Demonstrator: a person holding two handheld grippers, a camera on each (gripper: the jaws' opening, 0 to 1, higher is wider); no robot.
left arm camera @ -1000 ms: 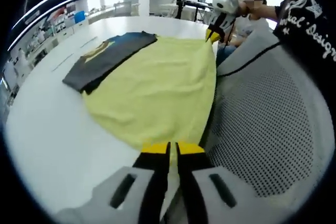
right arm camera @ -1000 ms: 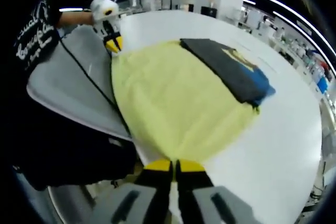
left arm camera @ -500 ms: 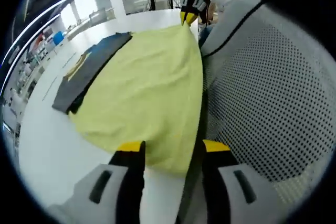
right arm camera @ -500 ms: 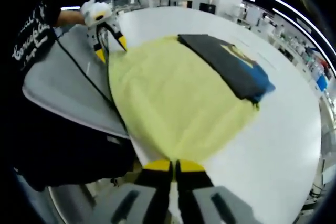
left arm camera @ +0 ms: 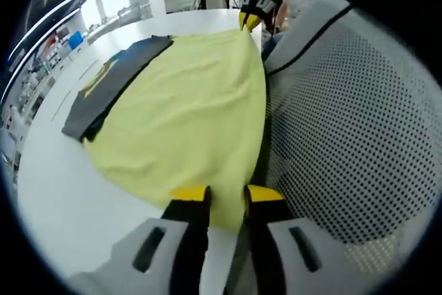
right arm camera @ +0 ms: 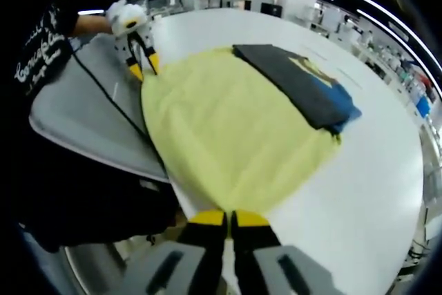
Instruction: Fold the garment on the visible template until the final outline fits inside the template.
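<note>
So we count one round white table (left arm camera: 62,191), one grey mesh chair back (left arm camera: 345,136) right at its edge, one big yellow cloth (left arm camera: 186,115) spread flat on the table, and one dark folded garment (left arm camera: 110,81) with a yellow print and some blue, lying along the cloth's far side and partly overlapping it.

Two grippers. In the left gripper view, the left gripper (left arm camera: 222,195) sits low at the near hem of the yellow cloth, its jaws a narrow gap apart with the cloth edge between the tips. We can't tell if it's actually pinching. In the right gripper view, the right gripper (right arm camera: 229,217) has its jaws closed on the cloth's near edge.
</note>
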